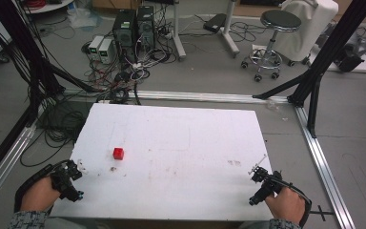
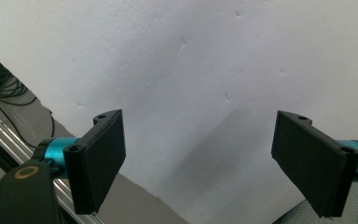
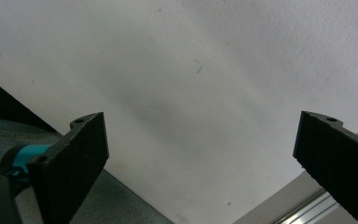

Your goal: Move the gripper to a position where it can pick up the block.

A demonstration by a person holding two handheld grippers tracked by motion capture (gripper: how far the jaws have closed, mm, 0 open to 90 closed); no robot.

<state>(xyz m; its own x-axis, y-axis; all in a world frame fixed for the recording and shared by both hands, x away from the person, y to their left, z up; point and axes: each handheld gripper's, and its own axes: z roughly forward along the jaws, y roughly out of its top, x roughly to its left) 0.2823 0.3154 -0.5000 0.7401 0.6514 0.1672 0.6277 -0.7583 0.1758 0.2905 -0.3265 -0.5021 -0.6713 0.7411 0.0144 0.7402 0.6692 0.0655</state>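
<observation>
A: Small red cube (image 1: 118,153) sitting alone on the white counter (image 1: 181,143), left of centre, well apart from both grippers.

B: Left gripper (image 1: 78,168) at the near-left corner, its fingers (image 2: 98,158) spread wide with nothing between them.

A: Right gripper (image 1: 258,168) at the near-right corner, fingers (image 3: 72,163) equally wide, bare counter between them.

Grey floor (image 1: 209,76), tangled cables (image 1: 124,71), round stool (image 1: 276,28).
</observation>
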